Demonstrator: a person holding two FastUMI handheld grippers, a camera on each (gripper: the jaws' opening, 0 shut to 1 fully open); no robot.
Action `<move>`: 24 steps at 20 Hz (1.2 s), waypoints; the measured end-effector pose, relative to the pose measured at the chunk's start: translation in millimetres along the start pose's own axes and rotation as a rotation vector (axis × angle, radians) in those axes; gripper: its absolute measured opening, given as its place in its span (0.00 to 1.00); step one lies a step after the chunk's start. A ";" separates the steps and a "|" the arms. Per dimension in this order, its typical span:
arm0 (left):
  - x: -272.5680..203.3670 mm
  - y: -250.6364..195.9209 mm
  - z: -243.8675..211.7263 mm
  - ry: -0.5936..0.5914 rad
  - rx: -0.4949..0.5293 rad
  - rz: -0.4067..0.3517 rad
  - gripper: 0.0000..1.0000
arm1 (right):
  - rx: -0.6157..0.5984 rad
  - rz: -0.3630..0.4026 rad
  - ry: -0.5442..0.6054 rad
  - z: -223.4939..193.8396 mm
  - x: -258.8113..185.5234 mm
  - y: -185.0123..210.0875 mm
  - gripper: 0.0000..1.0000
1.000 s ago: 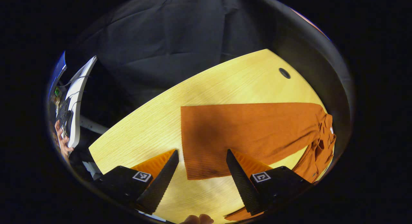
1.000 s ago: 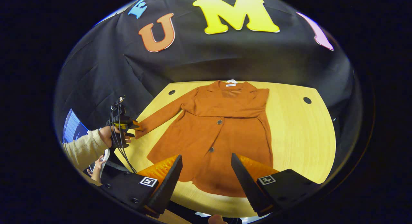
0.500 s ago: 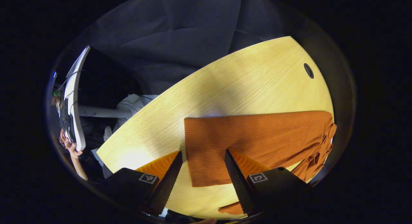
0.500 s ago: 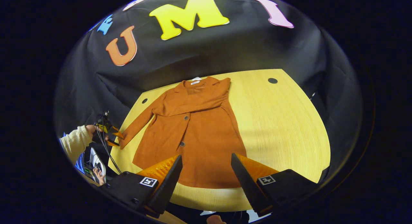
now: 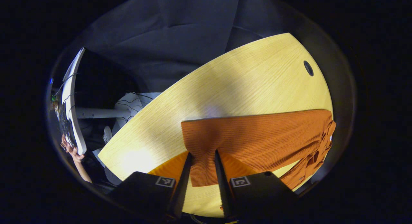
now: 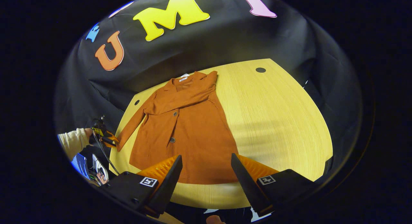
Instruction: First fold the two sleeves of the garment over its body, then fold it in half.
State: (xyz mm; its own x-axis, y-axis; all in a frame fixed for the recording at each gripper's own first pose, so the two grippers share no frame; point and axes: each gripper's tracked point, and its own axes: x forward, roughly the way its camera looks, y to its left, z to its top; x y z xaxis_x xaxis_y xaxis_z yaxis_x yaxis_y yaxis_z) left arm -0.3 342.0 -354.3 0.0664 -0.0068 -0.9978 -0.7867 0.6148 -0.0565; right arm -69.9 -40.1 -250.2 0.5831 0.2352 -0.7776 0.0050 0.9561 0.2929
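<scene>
Garment: orange buttoned coat (image 6: 190,127), lying flat on the yellow tabletop (image 6: 276,121), collar toward the booth wall, hem toward the near edge.
Right sleeve: already folded across the chest (image 6: 183,98).
Left sleeve: stretched out to the side (image 5: 254,137), cuff end near the tabletop edge.
Left tongs: narrow (image 5: 201,172), closing around the cuff; cloth lies between the two fingers, but real pressing from both sides not possible to confirm. Seen also far off in the right gripper view, at the cuff, with a hand in a light sleeve.
Right tongs: wide open (image 6: 206,172), holding nothing, hovering above the hem.
Step in hand: probably taking the cuff to carry the left sleeve over the body.
Risk one: shallow bite on the cuff edge, so cloth slips out during the lift.
Risk two: pulling sideways instead of up and over, dragging the whole coat and undoing the folded right sleeve.
Risk three: sleeve dropped crooked, making the later half fold uneven.
</scene>
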 end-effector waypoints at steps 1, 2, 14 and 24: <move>-3.1 -2.5 2.4 -0.002 0.003 -0.009 0.40 | -0.004 0.001 0.004 -0.4 0.6 -1.3 0.97; -2.4 -3.3 2.0 -0.003 0.007 -0.016 0.33 | -0.011 0.002 0.010 -1.4 0.7 -2.2 0.97; -57.9 -71.3 5.4 -0.108 0.128 -0.206 0.03 | -0.069 0.042 0.019 4.1 -1.4 -2.3 0.97; -167.3 -280.0 -32.8 -0.246 0.360 -0.423 0.03 | -0.067 0.084 -0.004 18.0 1.4 -17.4 0.97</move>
State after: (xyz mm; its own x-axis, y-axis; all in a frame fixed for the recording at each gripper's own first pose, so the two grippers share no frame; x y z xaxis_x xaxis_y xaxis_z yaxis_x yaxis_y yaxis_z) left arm 188.7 145.1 -172.7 0.5020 -0.1523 -0.8513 -0.4070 0.8269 -0.3880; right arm -54.5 -59.6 -246.4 0.5824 0.3148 -0.7495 -0.0984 0.9425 0.3194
